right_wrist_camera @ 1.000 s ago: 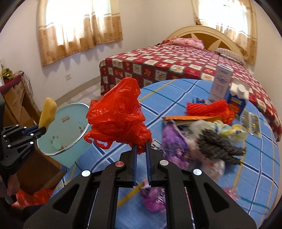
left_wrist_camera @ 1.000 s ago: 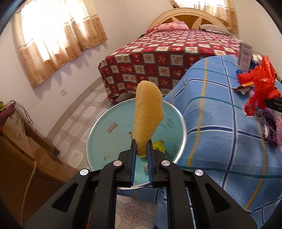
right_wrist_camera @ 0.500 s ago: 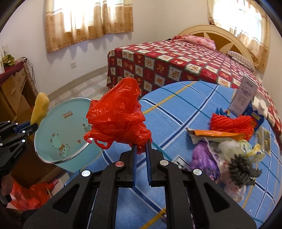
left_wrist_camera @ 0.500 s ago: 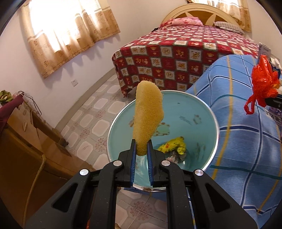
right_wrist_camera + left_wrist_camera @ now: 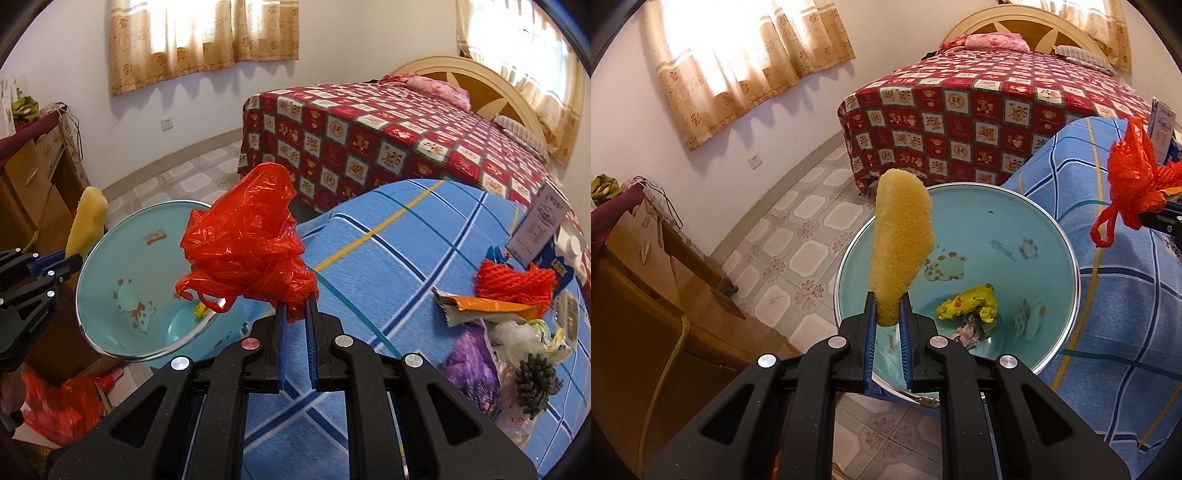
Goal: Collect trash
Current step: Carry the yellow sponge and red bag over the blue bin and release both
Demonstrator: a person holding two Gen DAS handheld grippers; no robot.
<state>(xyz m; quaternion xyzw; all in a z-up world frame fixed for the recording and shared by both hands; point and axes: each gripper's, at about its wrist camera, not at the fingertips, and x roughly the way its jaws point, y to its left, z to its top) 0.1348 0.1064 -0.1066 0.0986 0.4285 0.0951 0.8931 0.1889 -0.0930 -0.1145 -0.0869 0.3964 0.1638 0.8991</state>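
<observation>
My left gripper (image 5: 887, 306) is shut on a yellow sponge (image 5: 899, 240) and holds it upright over the near rim of a light blue bin (image 5: 1027, 229). Yellow crumpled trash (image 5: 967, 305) lies in the bin's bottom. My right gripper (image 5: 295, 308) is shut on a crumpled red plastic bag (image 5: 245, 240), held above the blue checked table (image 5: 388, 266) beside the bin (image 5: 122, 266). The bag also shows in the left wrist view (image 5: 1130, 177), and the sponge in the right wrist view (image 5: 86, 221).
A pile of trash lies on the table's right: red net (image 5: 515, 282), orange wrapper (image 5: 491, 306), purple bag (image 5: 471, 360), dark scrubber (image 5: 537, 380), cartons (image 5: 537, 223). A bed with a red checked cover (image 5: 369, 136) stands behind. A wooden cabinet (image 5: 635, 295) stands left.
Both grippers have moved left toward the bin. The sponge now hangs over the bin's near rim and the red bag is closer to the bin's edge. Both grips are unchanged.
</observation>
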